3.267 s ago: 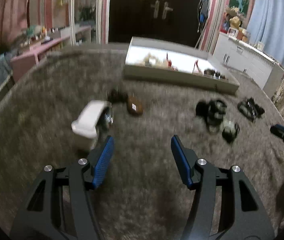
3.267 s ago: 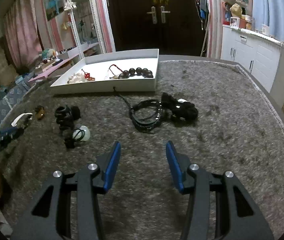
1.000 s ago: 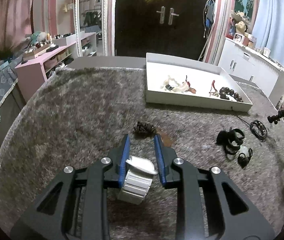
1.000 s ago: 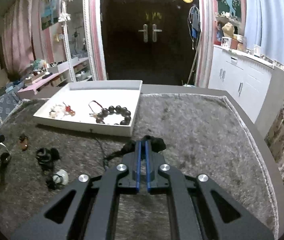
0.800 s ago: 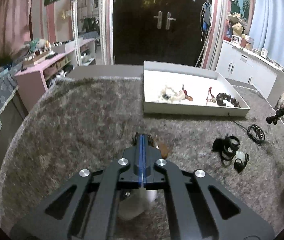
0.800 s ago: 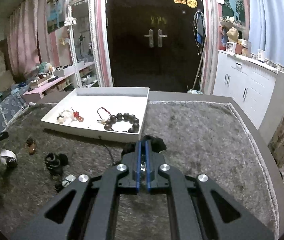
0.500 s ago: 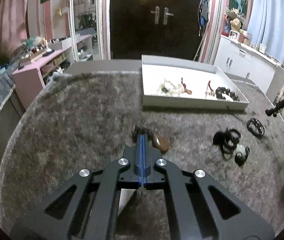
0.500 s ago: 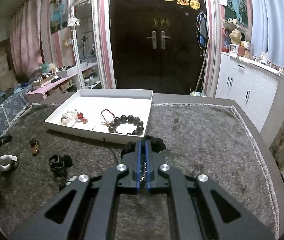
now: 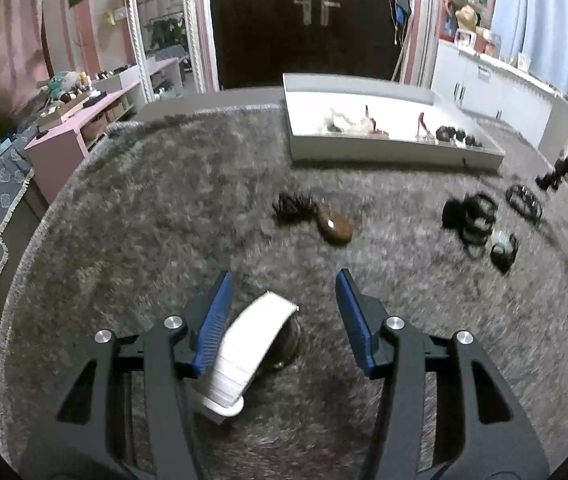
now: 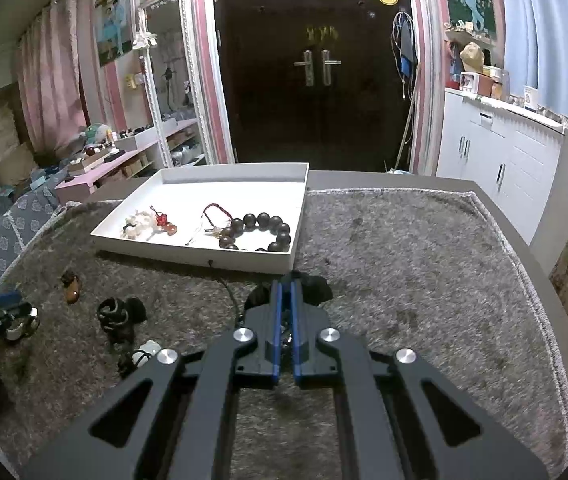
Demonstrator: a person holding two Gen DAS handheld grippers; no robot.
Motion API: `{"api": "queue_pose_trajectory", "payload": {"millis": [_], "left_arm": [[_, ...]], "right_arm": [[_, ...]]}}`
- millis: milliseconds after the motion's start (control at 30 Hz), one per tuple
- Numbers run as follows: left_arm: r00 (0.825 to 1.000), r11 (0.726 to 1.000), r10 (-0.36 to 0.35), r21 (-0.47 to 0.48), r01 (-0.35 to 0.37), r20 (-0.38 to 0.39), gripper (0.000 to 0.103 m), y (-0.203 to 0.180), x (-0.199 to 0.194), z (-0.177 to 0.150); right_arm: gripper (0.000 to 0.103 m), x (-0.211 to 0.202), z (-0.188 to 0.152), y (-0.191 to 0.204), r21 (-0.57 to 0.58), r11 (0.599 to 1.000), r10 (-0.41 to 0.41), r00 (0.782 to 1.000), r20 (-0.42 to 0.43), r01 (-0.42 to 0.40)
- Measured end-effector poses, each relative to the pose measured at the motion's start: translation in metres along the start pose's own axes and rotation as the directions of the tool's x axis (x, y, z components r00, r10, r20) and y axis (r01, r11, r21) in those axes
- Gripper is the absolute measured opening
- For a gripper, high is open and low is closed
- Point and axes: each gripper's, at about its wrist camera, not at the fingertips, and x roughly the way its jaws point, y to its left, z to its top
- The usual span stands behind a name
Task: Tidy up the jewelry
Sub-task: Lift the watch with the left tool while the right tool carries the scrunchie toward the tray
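Note:
A white-strapped watch (image 9: 249, 346) lies on the grey carpet between the fingers of my left gripper (image 9: 281, 298), which is open around it. My right gripper (image 10: 285, 292) is shut on a black necklace (image 10: 316, 286) and holds it above the carpet, just in front of the white tray (image 10: 219, 260). The tray holds a dark bead bracelet (image 10: 261, 232), a red cord piece (image 10: 215, 212) and a white and red piece (image 10: 147, 226). The tray also shows in the left wrist view (image 9: 384, 152).
On the carpet lie a brown pendant with a dark tassel (image 9: 334, 228), a pile of black bracelets (image 9: 474, 218), a white bead on black cord (image 9: 502, 242) and a black ring bracelet (image 9: 524, 200). A pink shelf (image 9: 83, 120) stands left of the table.
My left gripper was shut and has opened, and the white watch now lies on the carpet between its fingers. My right gripper has risen with the black necklace, closer to the tray.

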Motion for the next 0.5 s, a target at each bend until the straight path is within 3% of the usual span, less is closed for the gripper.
{"api": "queue_pose_trajectory", "payload": {"millis": [67, 167, 367, 400, 500], "left_arm": [[1.000, 1.000, 0.007, -0.002, -0.007, -0.015, 0.051, 0.001, 0.006, -0.004], [0.999, 1.000, 0.013, -0.017, -0.013, -0.034, 0.029, 0.008, 0.014, -0.007], [1.000, 1.000, -0.011, -0.003, 0.011, -0.013, 0.017, 0.008, 0.012, -0.010], [1.000, 1.000, -0.015, -0.005, 0.015, -0.008, 0.002, 0.008, 0.010, -0.010], [0.999, 0.999, -0.034, 0.002, 0.034, -0.008, 0.000, 0.008, 0.002, -0.006]], "right_arm": [[0.003, 0.000, 0.000, 0.000, 0.000, 1.000, -0.003, 1.000, -0.001, 0.003], [0.003, 0.001, -0.001, -0.001, 0.006, 1.000, -0.003, 1.000, -0.006, 0.003], [0.003, 0.001, -0.002, 0.002, 0.002, 1.000, 0.004, 1.000, -0.011, -0.004], [0.003, 0.001, -0.001, 0.002, 0.002, 1.000, 0.005, 1.000, -0.009, -0.005], [0.003, 0.000, 0.000, 0.003, -0.003, 1.000, 0.005, 1.000, -0.007, -0.005]]}}
